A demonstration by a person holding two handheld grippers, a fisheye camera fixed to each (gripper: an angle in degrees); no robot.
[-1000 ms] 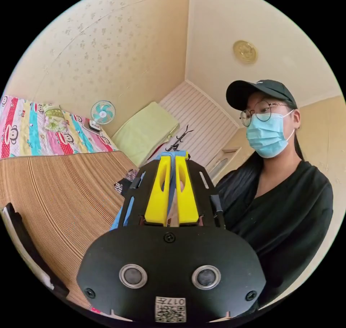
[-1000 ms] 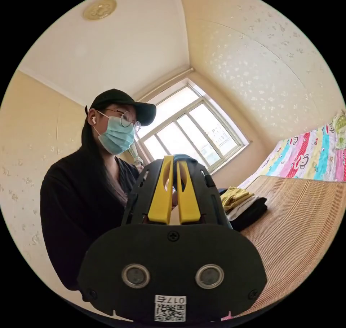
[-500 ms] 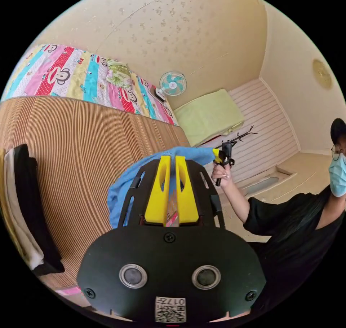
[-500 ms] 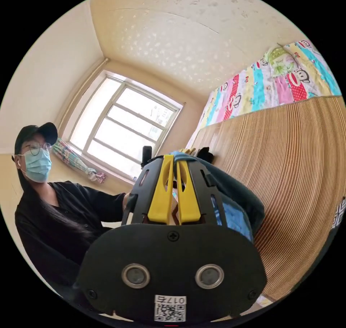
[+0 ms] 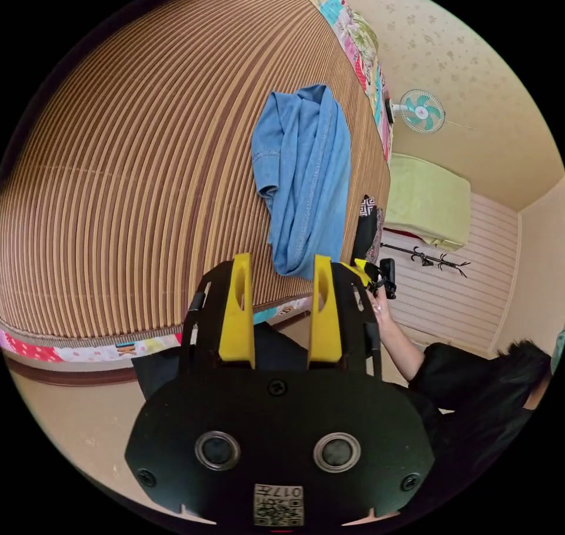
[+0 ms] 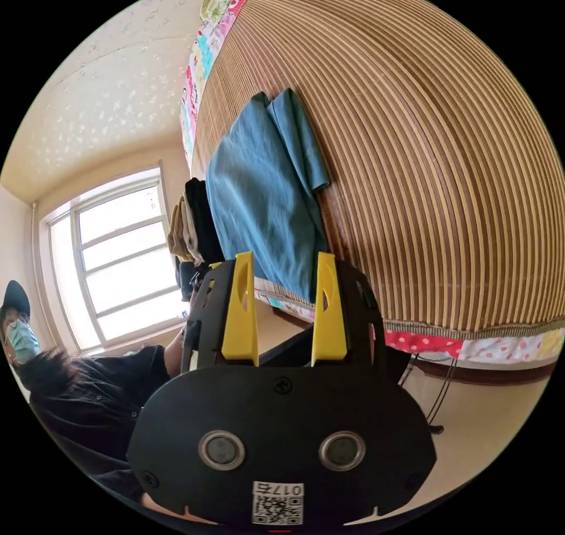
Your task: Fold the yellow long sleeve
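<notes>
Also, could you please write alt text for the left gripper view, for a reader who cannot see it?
A blue denim shirt lies loosely folded on a striped bamboo mat covering a bed, just beyond the open yellow jaws of the left gripper. At the right, a person's hand holds the right gripper, with a small fan against the wall behind.

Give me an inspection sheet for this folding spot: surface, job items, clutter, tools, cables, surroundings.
Surface: striped bamboo mat over a patterned sheet.
Job's things: no yellow long sleeve made out; a blue shirt lies loosely laid out on the mat near its edge.
Clutter: stack of folded clothes beside the blue shirt.
Tools: left tool open, holding nothing; right tool open, holding nothing.
Cables: a thin dark cable hangs below the bed edge.
Surroundings: window, fan, person in black.
</notes>
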